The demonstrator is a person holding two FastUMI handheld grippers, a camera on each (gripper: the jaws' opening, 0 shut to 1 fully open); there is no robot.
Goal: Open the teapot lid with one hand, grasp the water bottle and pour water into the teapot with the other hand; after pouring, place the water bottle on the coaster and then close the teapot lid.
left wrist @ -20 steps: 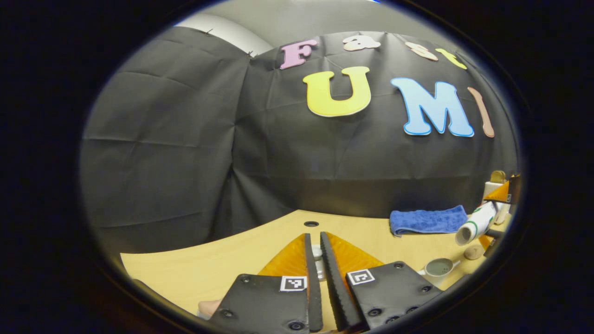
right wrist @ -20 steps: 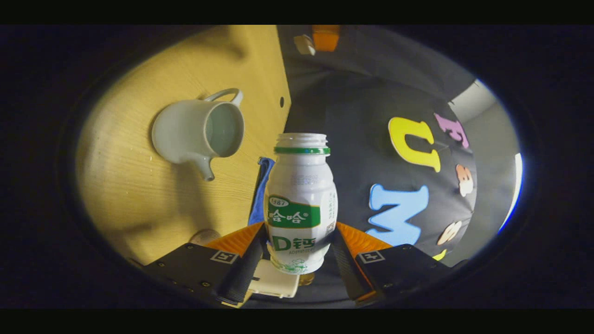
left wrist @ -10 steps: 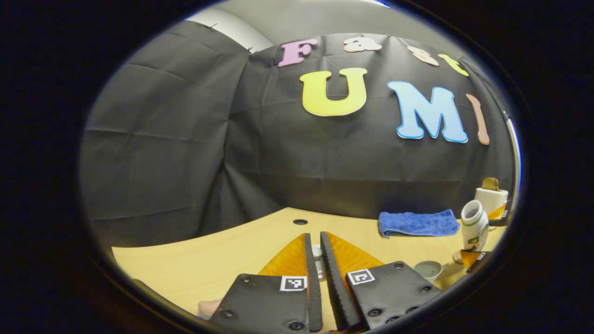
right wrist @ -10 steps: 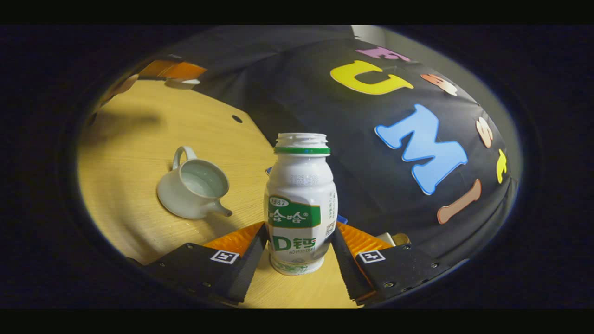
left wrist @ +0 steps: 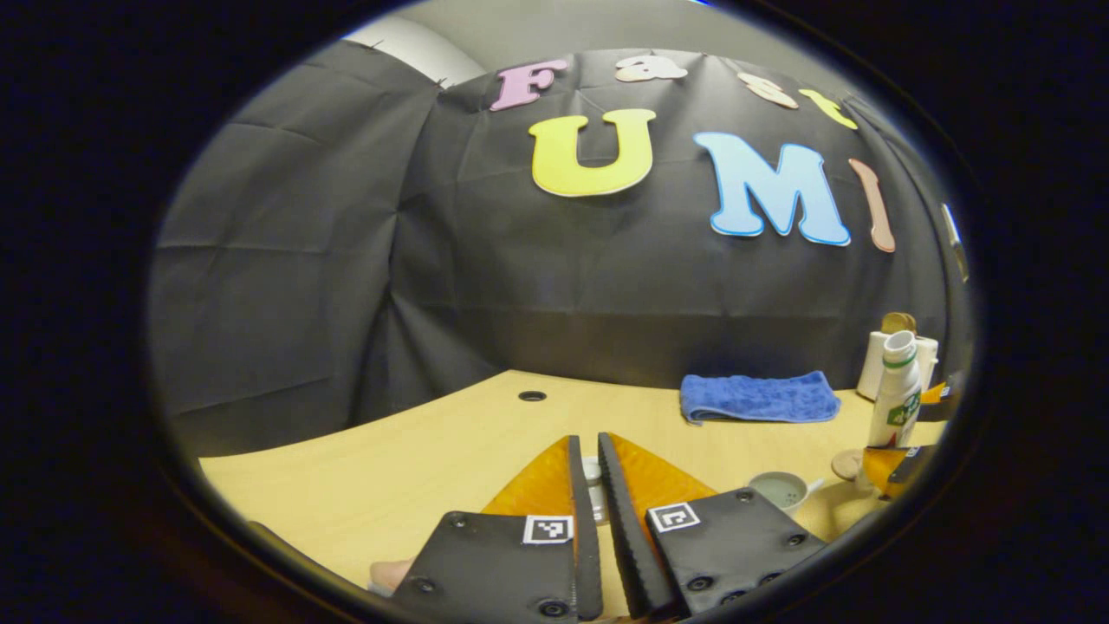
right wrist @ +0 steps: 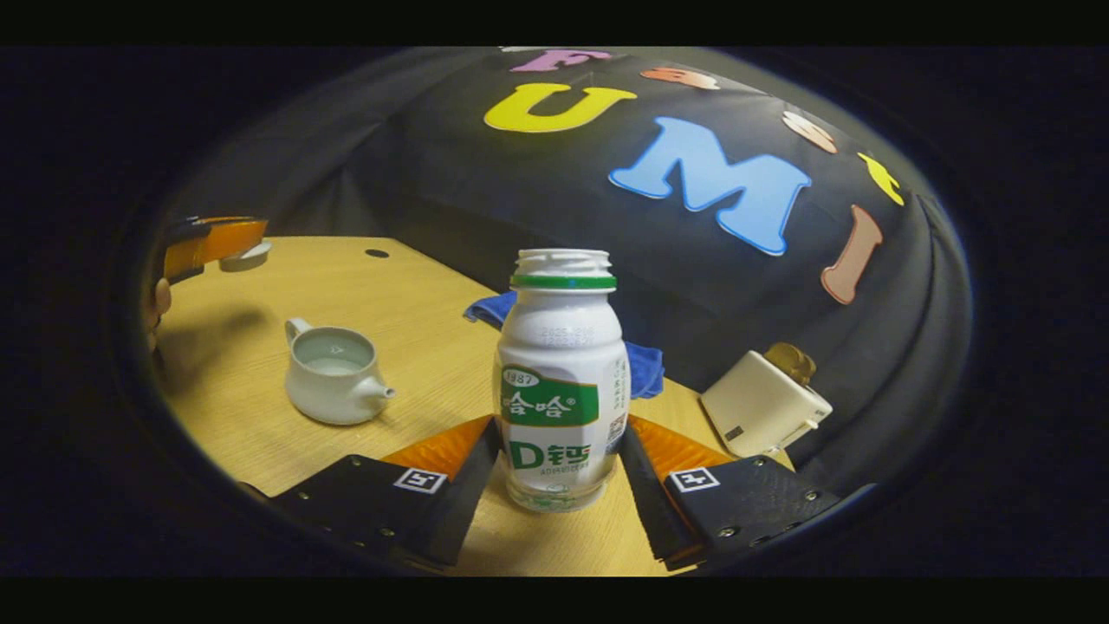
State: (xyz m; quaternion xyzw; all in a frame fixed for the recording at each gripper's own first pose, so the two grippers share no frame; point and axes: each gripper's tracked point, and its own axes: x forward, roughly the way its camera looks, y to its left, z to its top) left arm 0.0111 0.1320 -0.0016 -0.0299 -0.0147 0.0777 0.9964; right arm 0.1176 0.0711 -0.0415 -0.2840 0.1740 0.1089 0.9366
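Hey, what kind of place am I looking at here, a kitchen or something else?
Probably a staged recording booth, not a kitchen: black cloth wall behind a bare wooden table, with a few props set out, a teapot, water bottle and blue towel.

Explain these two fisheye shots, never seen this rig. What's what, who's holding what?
No robot arm here: a person carries a two-finger gripper in each hand, and a camera rides on each, looking forward along its fingers.

The left gripper view looks across the wooden table. The left gripper has its jaws nearly closed on the small teapot lid, held up off the table.

The right gripper view shows the right gripper with its jaws pressed on both sides of the water bottle, upright and uncapped.

On the table: the open teapot with water inside, a folded blue towel near the back wall, a cream box on the right, and a round coaster below the bottle. The left gripper also appears at the far left of the right gripper view.
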